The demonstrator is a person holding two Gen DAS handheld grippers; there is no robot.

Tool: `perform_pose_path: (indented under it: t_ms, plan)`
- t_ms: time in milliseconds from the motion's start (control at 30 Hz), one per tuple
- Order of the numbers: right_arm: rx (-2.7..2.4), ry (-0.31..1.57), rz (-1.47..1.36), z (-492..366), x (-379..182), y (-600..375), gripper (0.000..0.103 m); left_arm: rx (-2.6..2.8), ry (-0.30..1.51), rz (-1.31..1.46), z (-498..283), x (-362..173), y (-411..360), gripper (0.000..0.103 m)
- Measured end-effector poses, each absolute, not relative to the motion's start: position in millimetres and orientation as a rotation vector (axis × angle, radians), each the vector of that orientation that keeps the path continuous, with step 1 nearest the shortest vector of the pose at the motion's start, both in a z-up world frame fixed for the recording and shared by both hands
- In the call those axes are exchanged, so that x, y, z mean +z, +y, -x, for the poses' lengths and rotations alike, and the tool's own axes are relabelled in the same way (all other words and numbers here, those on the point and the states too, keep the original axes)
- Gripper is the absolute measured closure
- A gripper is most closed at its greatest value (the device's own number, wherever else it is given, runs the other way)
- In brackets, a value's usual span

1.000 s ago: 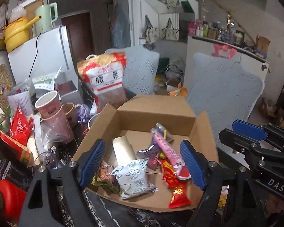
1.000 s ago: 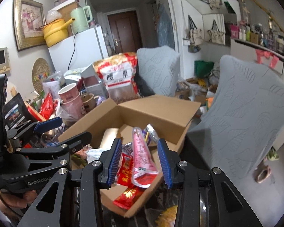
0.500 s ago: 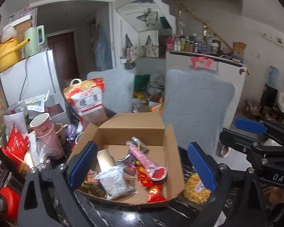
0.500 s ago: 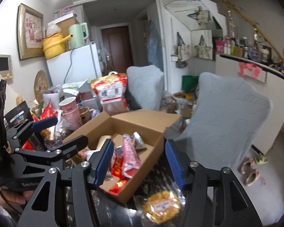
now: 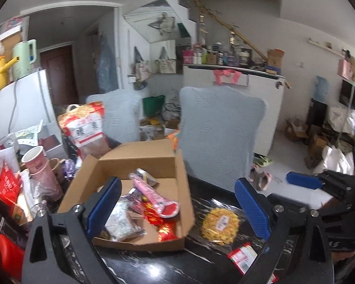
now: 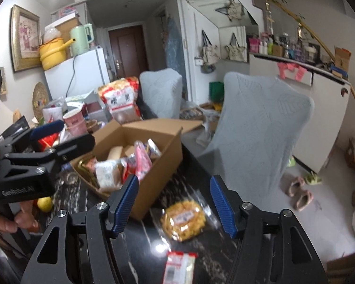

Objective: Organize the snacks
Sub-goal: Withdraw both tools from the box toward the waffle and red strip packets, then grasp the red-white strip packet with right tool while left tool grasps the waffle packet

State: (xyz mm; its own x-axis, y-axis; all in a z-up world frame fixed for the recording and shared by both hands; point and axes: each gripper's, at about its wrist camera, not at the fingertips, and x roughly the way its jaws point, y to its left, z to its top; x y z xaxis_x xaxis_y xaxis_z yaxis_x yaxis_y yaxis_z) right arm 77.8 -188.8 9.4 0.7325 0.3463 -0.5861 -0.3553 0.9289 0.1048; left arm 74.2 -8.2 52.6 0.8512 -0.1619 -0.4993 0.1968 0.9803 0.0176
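Two hand-held grippers hover empty: left hand-held gripper (image 5: 177, 209) wide, right hand-held gripper (image 6: 175, 203) just opening. Between the right's jaws lies a round yellow snack pack (image 6: 183, 220); cardboard box (image 6: 163, 163) left, pink packet (image 6: 143, 161) lengthwise away.

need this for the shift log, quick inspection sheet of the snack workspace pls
surface: black marbled table, glare spots
job's things: cardboard box holding mixed snacks; yellow round snack pack and red-white packet lying outside it
clutter: paper cups, large red snack bag left of and behind the box
grippers: left gripper open, empty; right gripper just opening, empty
cables: black cord on fridge
surroundings: two grey covered chairs, slippers on floor
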Motion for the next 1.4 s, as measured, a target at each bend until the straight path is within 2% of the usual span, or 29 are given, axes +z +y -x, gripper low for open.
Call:
perform_pose_path:
  t_ms: [267,533,1133,1400]
  plan:
    - [0.338,0.707,-0.004,-59,-22,-210,0.04,-0.263,0.531,-0.129,-58,43,-38,0.005]
    - [0.305,0.799,-0.021,-47,-63,-223,0.04,-0.256,0.628,-0.124,-50,11,-46,0.005]
    - [0.332,0.952,0.031,-35,-128,-198,0.04,-0.206,0.788,-0.193,-44,-45,-50,0.005]
    - [0.335,1.03,0.046,-41,-154,-191,0.039,-0.207,0.85,-0.139,-47,-67,-40,0.005]
